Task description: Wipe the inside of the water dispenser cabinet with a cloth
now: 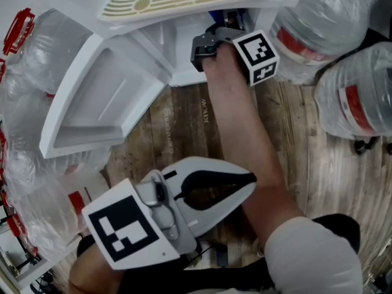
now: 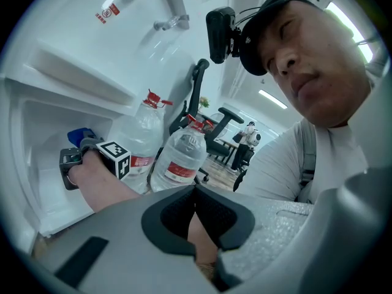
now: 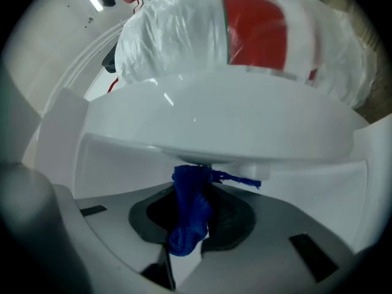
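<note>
The white water dispenser lies below me with its cabinet (image 1: pixel 179 52) open and the door (image 1: pixel 92 106) swung out to the left. My right gripper (image 1: pixel 228 24) reaches into the cabinet, its marker cube just outside the opening. In the right gripper view that gripper (image 3: pixel 193 185) is shut on a bunched blue cloth (image 3: pixel 188 210), whose top presses against a white inner surface (image 3: pixel 220 127). The left gripper view shows the blue cloth (image 2: pixel 79 136) inside the cabinet ahead of the right gripper (image 2: pixel 78 155). My left gripper (image 1: pixel 251 181) hangs low and near me, shut with nothing in it.
Large water jugs with red labels stand to the right of the dispenser (image 1: pixel 346 94) (image 1: pixel 309 26). More jugs wrapped in plastic crowd the left side (image 1: pixel 27 182). The floor (image 1: pixel 184 127) is wooden planks. Office chairs (image 2: pixel 220 127) stand further back in the room.
</note>
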`<act>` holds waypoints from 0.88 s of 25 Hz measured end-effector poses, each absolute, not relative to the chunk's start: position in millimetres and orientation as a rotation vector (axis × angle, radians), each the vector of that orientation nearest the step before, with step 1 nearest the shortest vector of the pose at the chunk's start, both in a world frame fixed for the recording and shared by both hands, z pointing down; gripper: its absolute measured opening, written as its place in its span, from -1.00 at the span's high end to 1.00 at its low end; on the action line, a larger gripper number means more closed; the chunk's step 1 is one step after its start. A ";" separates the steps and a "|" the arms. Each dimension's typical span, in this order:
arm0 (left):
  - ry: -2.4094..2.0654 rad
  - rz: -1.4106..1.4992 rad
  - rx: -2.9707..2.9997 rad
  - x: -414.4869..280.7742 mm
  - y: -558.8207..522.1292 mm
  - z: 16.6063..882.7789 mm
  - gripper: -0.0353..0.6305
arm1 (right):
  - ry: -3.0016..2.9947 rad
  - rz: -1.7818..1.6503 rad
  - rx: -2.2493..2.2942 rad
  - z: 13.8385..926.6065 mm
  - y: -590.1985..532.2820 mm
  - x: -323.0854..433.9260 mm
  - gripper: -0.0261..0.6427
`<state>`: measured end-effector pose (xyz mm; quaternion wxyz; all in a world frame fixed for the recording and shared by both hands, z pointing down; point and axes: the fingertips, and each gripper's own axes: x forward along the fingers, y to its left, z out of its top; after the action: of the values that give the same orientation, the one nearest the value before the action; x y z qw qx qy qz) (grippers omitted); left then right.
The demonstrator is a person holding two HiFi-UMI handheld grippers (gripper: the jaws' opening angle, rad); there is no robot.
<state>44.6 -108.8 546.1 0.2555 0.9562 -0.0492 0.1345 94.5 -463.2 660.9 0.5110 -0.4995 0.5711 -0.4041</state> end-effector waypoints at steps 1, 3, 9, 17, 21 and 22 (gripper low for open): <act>-0.135 0.364 2.592 44.3 -109.0 546.2 0.90 | 1.362 -0.975 -1.197 662.1 -461.1 98.0 0.69; -0.137 0.363 2.587 43.7 -110.0 546.4 0.90 | 1.340 -0.980 -1.186 664.7 -455.9 103.5 0.69; -0.125 0.353 2.582 46.7 -110.3 547.1 0.90 | 1.337 -0.976 -1.178 669.9 -427.7 108.4 0.69; -0.115 0.351 2.580 50.2 -110.4 548.1 0.90 | 1.395 -0.960 -1.232 686.5 -393.9 108.2 0.69; -0.110 0.357 2.588 51.5 -108.9 548.6 0.90 | 1.440 -0.988 -1.224 689.5 -408.4 91.0 0.69; -0.114 0.358 2.586 51.3 -108.7 548.6 0.90 | 1.433 -1.004 -1.219 691.5 -413.9 87.8 0.69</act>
<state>51.3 -108.7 548.6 0.2610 0.9553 -0.0421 0.1322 87.8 -413.9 691.5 0.4834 -0.5005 0.5882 -0.4121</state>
